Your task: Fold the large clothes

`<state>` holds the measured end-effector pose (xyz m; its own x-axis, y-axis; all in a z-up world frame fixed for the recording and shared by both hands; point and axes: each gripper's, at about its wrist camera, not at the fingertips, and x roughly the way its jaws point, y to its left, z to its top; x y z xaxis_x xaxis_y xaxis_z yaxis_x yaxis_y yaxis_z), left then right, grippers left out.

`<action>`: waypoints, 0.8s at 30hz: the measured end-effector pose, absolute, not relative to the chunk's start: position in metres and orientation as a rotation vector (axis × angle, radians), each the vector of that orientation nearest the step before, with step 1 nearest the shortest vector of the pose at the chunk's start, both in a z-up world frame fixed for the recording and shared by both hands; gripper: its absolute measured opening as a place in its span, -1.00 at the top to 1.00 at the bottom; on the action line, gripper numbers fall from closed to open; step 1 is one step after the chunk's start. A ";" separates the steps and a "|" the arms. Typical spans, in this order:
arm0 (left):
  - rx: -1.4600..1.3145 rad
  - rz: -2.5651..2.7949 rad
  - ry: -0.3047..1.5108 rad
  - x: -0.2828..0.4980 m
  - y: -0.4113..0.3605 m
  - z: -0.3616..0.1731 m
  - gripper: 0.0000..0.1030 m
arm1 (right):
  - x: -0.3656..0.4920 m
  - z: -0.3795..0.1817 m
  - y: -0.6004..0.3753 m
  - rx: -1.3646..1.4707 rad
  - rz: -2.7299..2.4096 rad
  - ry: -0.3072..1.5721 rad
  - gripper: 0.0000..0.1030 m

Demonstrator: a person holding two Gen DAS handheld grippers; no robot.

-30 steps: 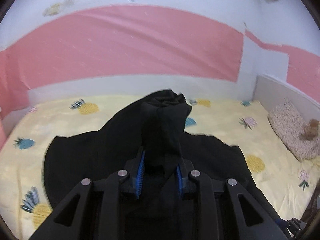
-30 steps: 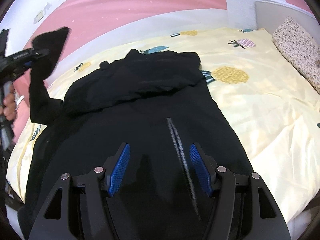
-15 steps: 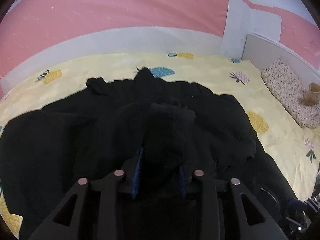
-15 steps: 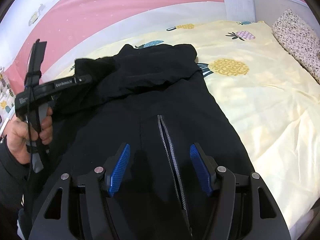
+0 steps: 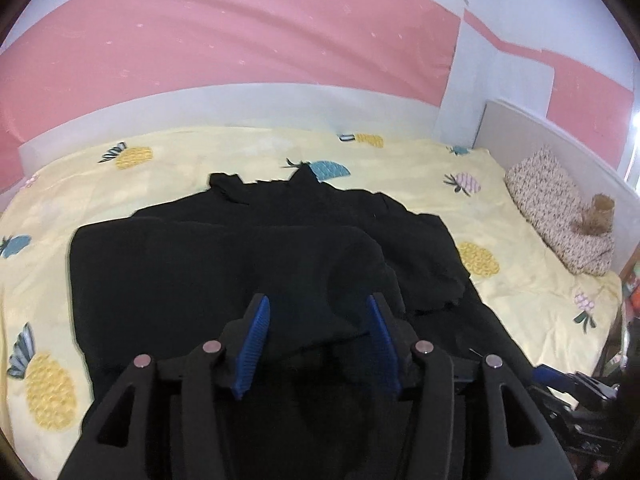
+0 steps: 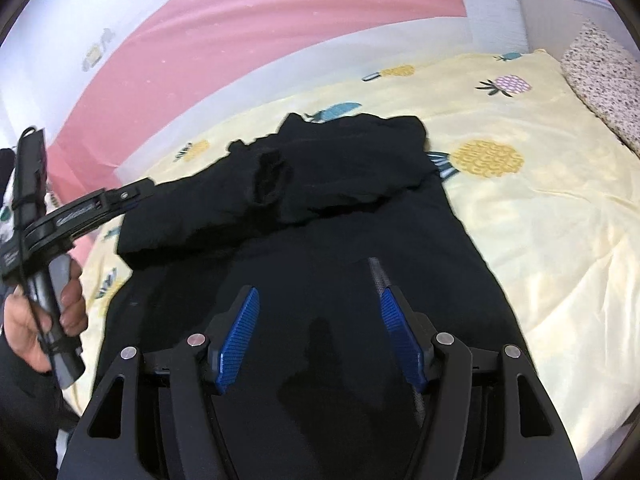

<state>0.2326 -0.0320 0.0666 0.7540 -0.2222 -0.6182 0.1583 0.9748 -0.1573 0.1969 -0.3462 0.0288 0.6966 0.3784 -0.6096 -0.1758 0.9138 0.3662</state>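
Both grippers, left [image 5: 318,336] and right [image 6: 318,330], hover with jaws spread over a black jacket [image 6: 340,240], apparently partly folded, on the bed [image 6: 540,200].

Soft, even indoor light; strong fisheye bending and dark vignette at the rims; black garment [image 6: 344,240] ahead of the jaws shows little detail; slight blur overall

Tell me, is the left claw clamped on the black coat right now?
No, the left gripper is open above the black coat, with no fabric pinched between its blue pads.
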 end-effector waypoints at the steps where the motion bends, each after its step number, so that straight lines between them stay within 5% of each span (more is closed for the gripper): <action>1: -0.107 -0.202 0.682 0.225 -0.027 0.071 -0.02 | 0.196 0.030 -0.344 0.293 0.327 0.739 -0.26; 13: -0.218 -0.064 0.682 0.126 0.035 0.102 -0.11 | 0.223 0.047 -0.308 0.313 0.517 0.754 -0.35; 24: -0.288 0.077 0.692 0.157 0.080 0.082 -0.12 | 0.322 0.033 -0.290 0.345 0.564 0.824 -0.36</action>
<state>0.1566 0.0804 0.0822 0.7688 -0.0250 -0.6390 -0.1652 0.9576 -0.2362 0.3223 -0.2904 0.0334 0.5462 0.5938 -0.5909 -0.3352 0.8014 0.4954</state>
